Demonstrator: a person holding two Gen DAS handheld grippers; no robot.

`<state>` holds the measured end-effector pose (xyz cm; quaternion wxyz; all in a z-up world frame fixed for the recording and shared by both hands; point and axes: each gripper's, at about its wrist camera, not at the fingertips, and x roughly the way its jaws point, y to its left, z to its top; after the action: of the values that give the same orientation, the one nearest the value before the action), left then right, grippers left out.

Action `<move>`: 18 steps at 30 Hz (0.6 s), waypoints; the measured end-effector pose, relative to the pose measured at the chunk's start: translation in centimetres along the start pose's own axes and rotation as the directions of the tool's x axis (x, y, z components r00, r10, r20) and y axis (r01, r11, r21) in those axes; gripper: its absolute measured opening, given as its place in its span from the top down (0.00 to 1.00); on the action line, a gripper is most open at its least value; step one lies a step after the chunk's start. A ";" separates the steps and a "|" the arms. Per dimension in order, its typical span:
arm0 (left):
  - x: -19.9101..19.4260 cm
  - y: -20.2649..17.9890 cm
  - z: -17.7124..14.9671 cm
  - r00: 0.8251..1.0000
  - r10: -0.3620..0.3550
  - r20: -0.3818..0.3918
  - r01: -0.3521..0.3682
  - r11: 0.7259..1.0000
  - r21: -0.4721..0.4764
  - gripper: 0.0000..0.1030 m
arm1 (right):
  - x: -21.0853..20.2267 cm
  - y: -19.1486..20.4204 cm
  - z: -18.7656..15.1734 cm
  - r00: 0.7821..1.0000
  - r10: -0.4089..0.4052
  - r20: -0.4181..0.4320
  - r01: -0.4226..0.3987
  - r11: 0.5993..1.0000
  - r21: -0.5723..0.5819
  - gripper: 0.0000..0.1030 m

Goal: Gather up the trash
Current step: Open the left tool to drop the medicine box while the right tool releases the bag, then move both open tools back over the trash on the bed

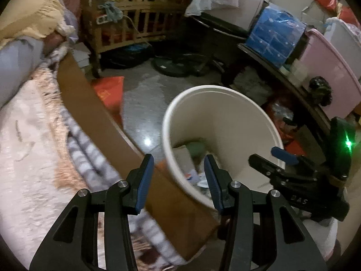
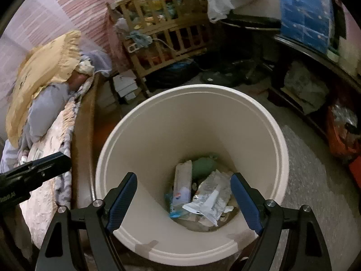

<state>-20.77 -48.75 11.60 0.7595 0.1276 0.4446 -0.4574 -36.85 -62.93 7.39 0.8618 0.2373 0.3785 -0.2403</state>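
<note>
Over the bin (image 2: 225, 117) by the bed (image 1: 29, 140), the right gripper (image 2: 183, 199) hangs wide open and empty above the trash (image 2: 203, 194) at the bottom, left gripper (image 1: 178, 179) half open and empty too, so any careless swing could knock the rim and tip it.

Wooden crib (image 2: 162, 38) against far wall, blue package (image 1: 274, 33) on dark shelf, yellow pillow (image 2: 42, 72) on bed, pink tub (image 1: 327, 76) beside package.

"das" on right gripper (image 1: 279, 158)
</note>
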 end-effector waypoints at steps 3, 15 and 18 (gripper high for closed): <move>-0.5 1.2 -0.3 1.000 0.029 0.002 -0.029 0.999 -0.021 0.57 | -0.2 1.2 -0.1 1.000 -0.004 0.014 0.004 0.999 -0.038 0.20; -4.9 5.8 -2.4 0.985 0.162 0.061 -0.161 0.987 -0.029 0.57 | -1.5 7.8 -0.9 0.998 0.038 0.049 -0.028 0.984 -0.177 0.20; -6.3 7.3 -3.0 0.977 0.202 0.072 -0.200 0.979 -0.035 0.57 | -1.2 9.8 -1.1 0.998 0.055 0.032 -0.047 0.977 -0.206 0.20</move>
<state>-17.70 -39.26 13.30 0.8198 0.1440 0.4067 -0.3764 -32.38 -54.39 9.89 0.8946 0.1522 0.3787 -0.1822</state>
